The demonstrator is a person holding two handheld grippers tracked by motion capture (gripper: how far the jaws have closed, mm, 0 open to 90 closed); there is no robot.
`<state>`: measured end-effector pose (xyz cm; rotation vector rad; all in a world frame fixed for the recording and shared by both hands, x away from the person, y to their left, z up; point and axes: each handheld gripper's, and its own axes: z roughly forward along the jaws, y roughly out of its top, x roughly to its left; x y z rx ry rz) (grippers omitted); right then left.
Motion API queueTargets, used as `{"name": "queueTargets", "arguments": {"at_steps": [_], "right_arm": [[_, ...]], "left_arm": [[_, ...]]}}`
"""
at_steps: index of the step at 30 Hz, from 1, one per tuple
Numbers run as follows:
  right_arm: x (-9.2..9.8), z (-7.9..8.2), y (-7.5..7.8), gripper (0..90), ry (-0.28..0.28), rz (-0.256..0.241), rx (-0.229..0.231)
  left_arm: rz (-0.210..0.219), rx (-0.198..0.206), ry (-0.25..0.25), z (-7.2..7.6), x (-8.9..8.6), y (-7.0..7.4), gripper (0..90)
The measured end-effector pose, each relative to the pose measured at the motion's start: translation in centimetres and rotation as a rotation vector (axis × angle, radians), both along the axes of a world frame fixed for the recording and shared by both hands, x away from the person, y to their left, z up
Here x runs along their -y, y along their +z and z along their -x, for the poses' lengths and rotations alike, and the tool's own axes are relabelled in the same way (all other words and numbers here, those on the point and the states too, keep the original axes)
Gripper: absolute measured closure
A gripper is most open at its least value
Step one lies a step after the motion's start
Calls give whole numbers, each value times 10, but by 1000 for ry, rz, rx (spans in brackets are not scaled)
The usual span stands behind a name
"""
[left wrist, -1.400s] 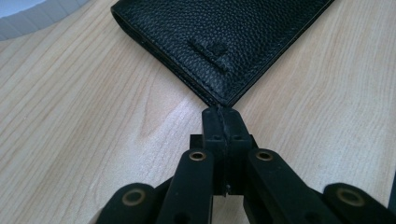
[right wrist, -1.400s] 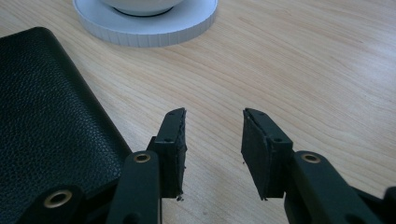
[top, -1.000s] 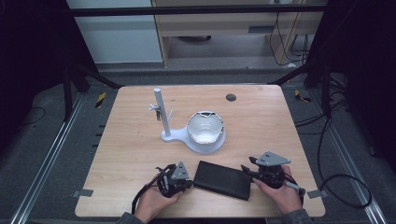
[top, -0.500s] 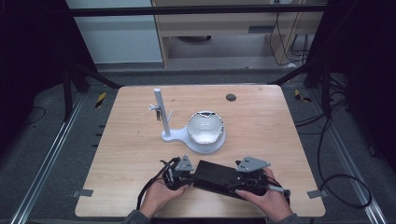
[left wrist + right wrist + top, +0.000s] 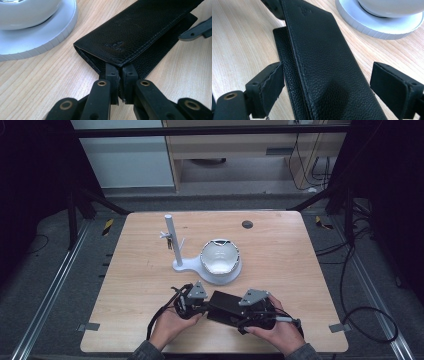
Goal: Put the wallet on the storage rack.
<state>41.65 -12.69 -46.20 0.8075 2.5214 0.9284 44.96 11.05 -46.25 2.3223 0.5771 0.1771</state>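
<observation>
- The black leather wallet (image 5: 231,306) is lying flat on the wooden table (image 5: 280,255), just in front of the white round stand base (image 5: 220,275).
- The left gripper (image 5: 119,83) is pinching the near corner of the wallet's upper flap, its jaws clenched on the leather edge.
- The right gripper (image 5: 325,85) is straddling the wallet's other end, its jaws spread wide apart on either side, neither pad (image 5: 270,87) pressing the leather.
- A white post (image 5: 170,240) is rising from the stand base's far left.
</observation>
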Motion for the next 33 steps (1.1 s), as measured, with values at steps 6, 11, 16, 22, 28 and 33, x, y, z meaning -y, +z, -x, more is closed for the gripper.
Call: {"name": "queueTargets", "arguments": {"at_steps": [6,11,16,22,28,33], "right_arm": [[-2,-4,-1,159,-1,33,-7],[-3,-7,-2,181,-4,52,-14],[-5,-11,-2,202,-6,67,-19],[-7,-13,-3,211,-3,83,-26],[-8,-14,-3,221,-1,99,-34],[-10,-16,-3,283,-3,126,-30]], "left_arm": [[8,2,8,-2,1,4,856],[0,2,4,-4,2,6,856],[-2,-4,2,-6,2,6,856],[-2,-4,5,-8,2,8,856],[0,-5,8,-10,3,9,855],[6,-6,8,-11,5,11,856]]}}
